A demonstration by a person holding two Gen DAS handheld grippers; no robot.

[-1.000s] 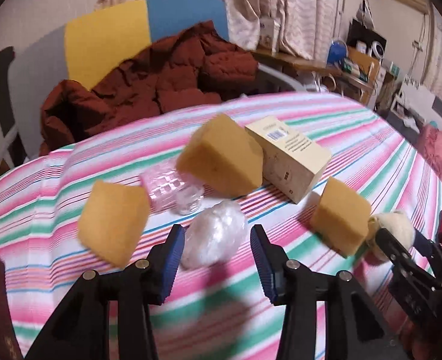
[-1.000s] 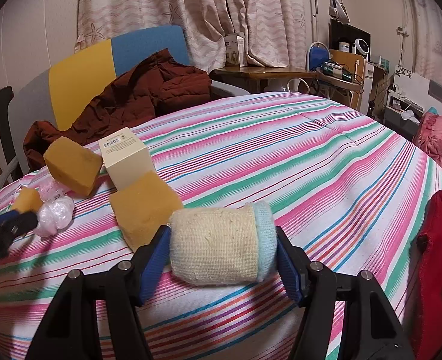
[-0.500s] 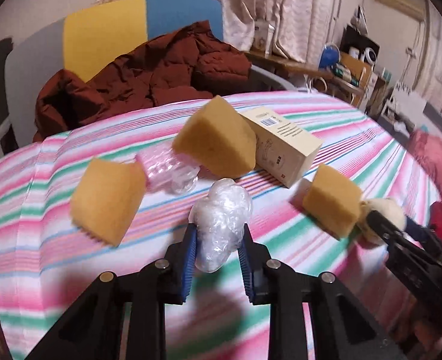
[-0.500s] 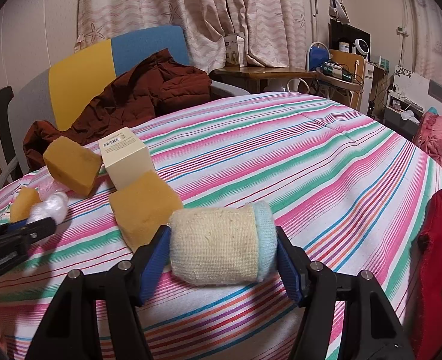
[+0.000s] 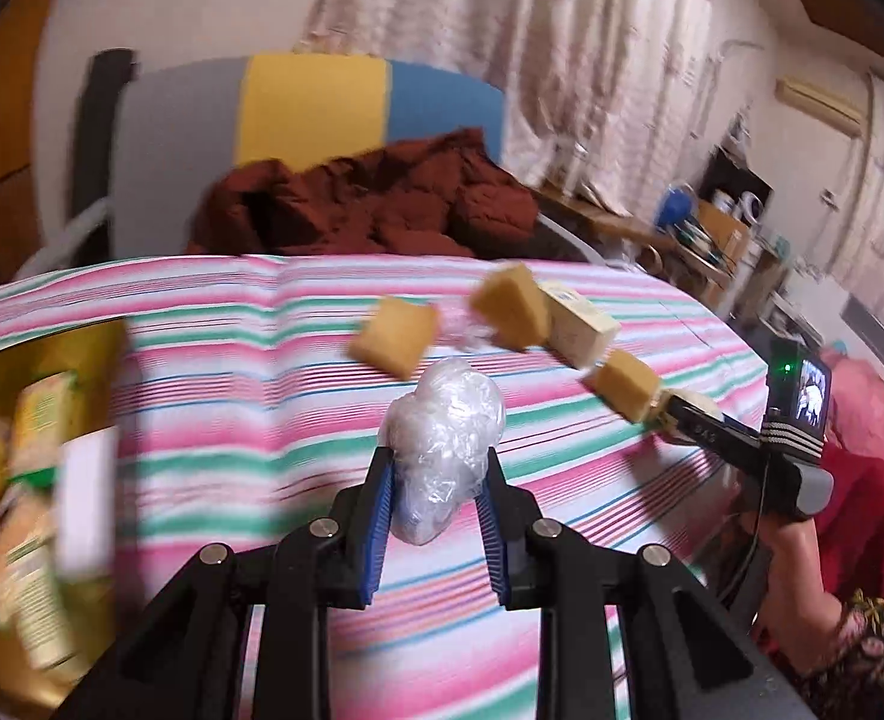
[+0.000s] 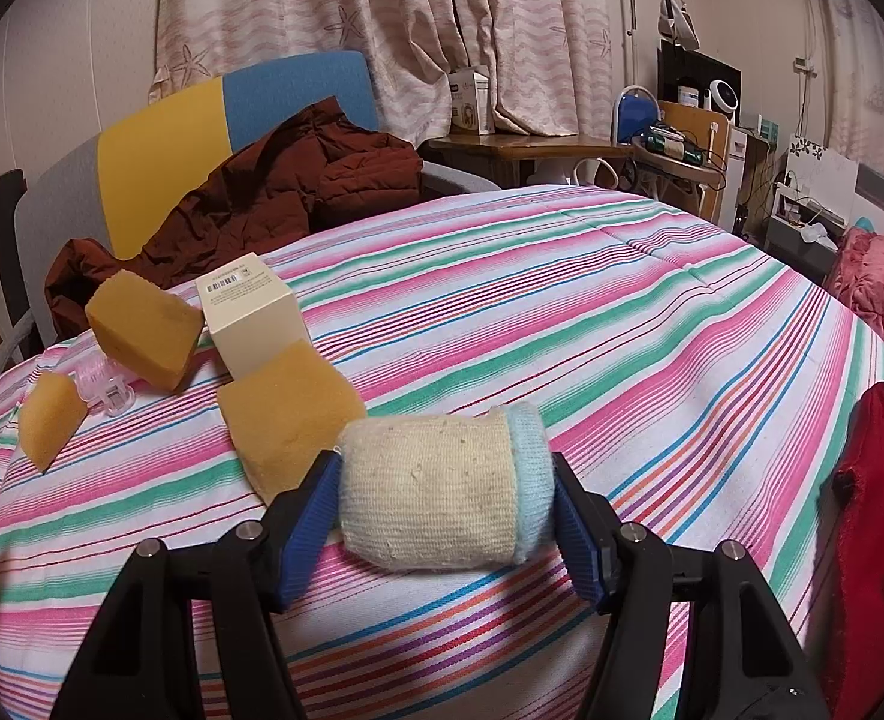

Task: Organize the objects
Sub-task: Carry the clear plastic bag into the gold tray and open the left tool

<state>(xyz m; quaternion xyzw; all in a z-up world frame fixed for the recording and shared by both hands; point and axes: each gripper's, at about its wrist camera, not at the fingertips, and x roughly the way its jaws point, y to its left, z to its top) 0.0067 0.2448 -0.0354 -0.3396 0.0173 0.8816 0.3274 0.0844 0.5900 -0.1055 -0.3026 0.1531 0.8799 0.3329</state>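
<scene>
My left gripper (image 5: 436,471) is shut on a crumpled wad of clear plastic (image 5: 445,420) and holds it above the striped tablecloth (image 5: 232,420). My right gripper (image 6: 442,510) is shut on a rolled cream sock with a light blue end (image 6: 430,480), which rests on the cloth. Behind the sock lie three yellow sponges (image 6: 289,414) (image 6: 142,330) (image 6: 49,420), a cream box (image 6: 250,318) and a pink clear plastic piece (image 6: 103,381). In the left wrist view the right gripper (image 5: 682,411) shows at the far right, beside a sponge (image 5: 622,387).
A gold-lined container (image 5: 82,342) with blurred packets sits at the left edge of the left wrist view. A chair with a brown jacket (image 6: 298,180) stands behind the table. A red cloth (image 6: 880,510) hangs at the right. A person's hand (image 5: 790,546) holds the right gripper.
The left gripper closed on the plastic wad, lifted it and swung left, away from the sponges; the gold container came into view. The right gripper and sock stayed still.
</scene>
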